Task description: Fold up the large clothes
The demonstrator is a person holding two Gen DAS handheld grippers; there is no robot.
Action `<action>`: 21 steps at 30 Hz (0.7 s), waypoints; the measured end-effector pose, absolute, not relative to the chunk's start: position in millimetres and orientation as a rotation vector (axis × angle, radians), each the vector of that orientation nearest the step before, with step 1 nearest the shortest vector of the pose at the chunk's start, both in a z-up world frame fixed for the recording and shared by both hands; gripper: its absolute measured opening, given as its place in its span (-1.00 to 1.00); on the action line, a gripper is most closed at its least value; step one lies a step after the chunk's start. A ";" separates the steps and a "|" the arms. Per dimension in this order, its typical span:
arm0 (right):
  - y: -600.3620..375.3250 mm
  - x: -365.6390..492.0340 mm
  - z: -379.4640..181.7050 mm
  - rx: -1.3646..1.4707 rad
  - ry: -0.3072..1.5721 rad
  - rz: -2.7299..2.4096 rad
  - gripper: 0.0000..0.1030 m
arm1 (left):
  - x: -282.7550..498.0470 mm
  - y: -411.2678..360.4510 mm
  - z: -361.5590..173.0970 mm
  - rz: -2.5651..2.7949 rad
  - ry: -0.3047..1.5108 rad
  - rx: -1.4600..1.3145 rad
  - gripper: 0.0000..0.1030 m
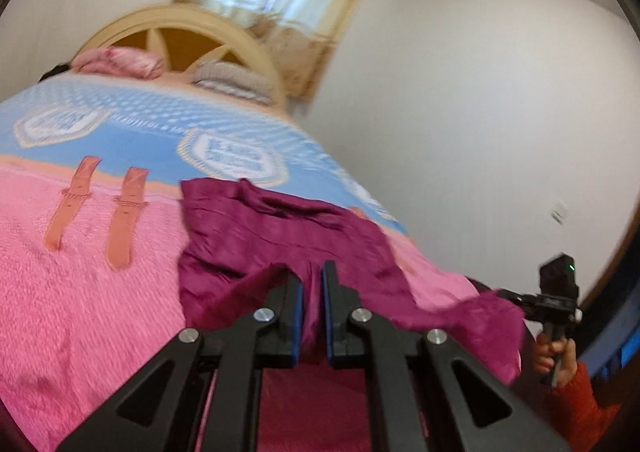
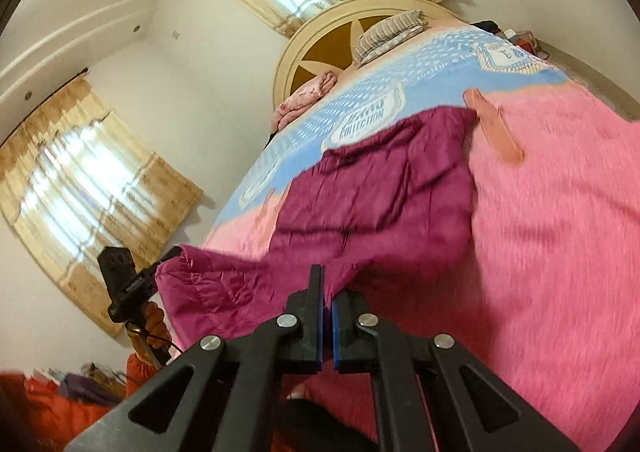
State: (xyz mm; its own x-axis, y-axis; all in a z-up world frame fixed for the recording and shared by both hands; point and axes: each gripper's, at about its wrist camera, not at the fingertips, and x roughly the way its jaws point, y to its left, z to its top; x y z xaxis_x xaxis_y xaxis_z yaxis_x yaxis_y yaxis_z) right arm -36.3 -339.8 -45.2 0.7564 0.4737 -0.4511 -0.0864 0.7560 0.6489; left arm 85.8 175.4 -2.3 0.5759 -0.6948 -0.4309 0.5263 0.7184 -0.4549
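Both tongs [image 1: 311, 280] [image 2: 326, 288] clamped on magenta garment [image 1: 288, 236].

this is a bedroom in a home. a big bed [image 1: 100, 292] with a pink and blue blanket [image 2: 560, 212] fills the room. pillows [image 1: 236, 82] lie at the head edge of the bed, by a round cream headboard [image 2: 320, 48]. yellow curtains [image 2: 92, 180] hang over bright windows in white walls [image 1: 480, 112]

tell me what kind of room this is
Most likely a home bedroom: a bed under a pink and blue blanket, an arched headboard with pillows against it, and curtained windows. A maroon garment lies on the bed.
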 end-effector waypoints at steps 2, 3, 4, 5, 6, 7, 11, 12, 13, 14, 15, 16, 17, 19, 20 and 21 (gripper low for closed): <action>-350.9 -8.7 -38.2 0.662 0.657 0.311 -0.97 | 122.8 173.1 -4.1 -0.692 0.666 -0.327 -0.84; -354.2 1.0 -36.2 0.667 0.661 0.304 -0.97 | 136.7 171.9 -4.5 -0.680 0.679 -0.336 -0.84; -359.3 14.3 -33.9 0.671 0.666 0.295 -0.97 | 152.4 169.2 -5.5 -0.667 0.692 -0.341 -0.84; -364.8 30.4 -32.5 0.675 0.674 0.281 -0.97 | 169.6 165.7 -7.0 -0.653 0.704 -0.340 -0.84; -370.3 45.1 -32.5 0.686 0.681 0.268 -0.97 | 178.0 163.2 -7.8 -0.642 0.712 -0.335 -0.84; -376.9 63.3 -33.7 0.701 0.691 0.253 -0.97 | 192.9 159.3 -10.4 -0.619 0.723 -0.331 -0.84; -395.9 122.1 -44.3 0.727 0.728 0.197 -0.97 | 246.9 143.7 -29.0 -0.546 0.787 -0.316 -0.84; -400.6 138.9 -50.6 0.740 0.742 0.182 -0.97 | 255.2 141.6 -33.6 -0.533 0.803 -0.317 -0.84; -403.7 150.6 -56.0 0.748 0.749 0.165 -0.97 | 267.3 138.9 -41.5 -0.517 0.826 -0.323 -0.84; -408.1 165.6 -63.8 0.758 0.758 0.145 -0.97 | 279.1 138.1 -50.3 -0.501 0.848 -0.326 -0.84; -412.6 179.9 -73.2 0.772 0.766 0.127 -0.96 | 287.1 137.4 -55.7 -0.490 0.865 -0.327 -0.84; -415.0 189.5 -81.5 0.782 0.773 0.115 -0.96 | 295.9 136.1 -63.0 -0.481 0.883 -0.325 -0.84; -418.3 203.7 -95.1 0.799 0.788 0.094 -0.94 | 306.4 134.0 -73.4 -0.470 0.909 -0.319 -0.84; -422.8 221.8 -116.5 0.840 0.805 0.070 -0.91 | 318.7 131.6 -85.6 -0.459 0.941 -0.316 -0.83; -425.3 229.5 -127.5 0.870 0.810 0.069 -0.91 | 323.0 131.6 -90.0 -0.455 0.956 -0.326 -0.83; -427.5 234.6 -134.5 0.895 0.811 0.071 -0.91 | 327.9 133.2 -95.2 -0.461 0.968 -0.347 -0.81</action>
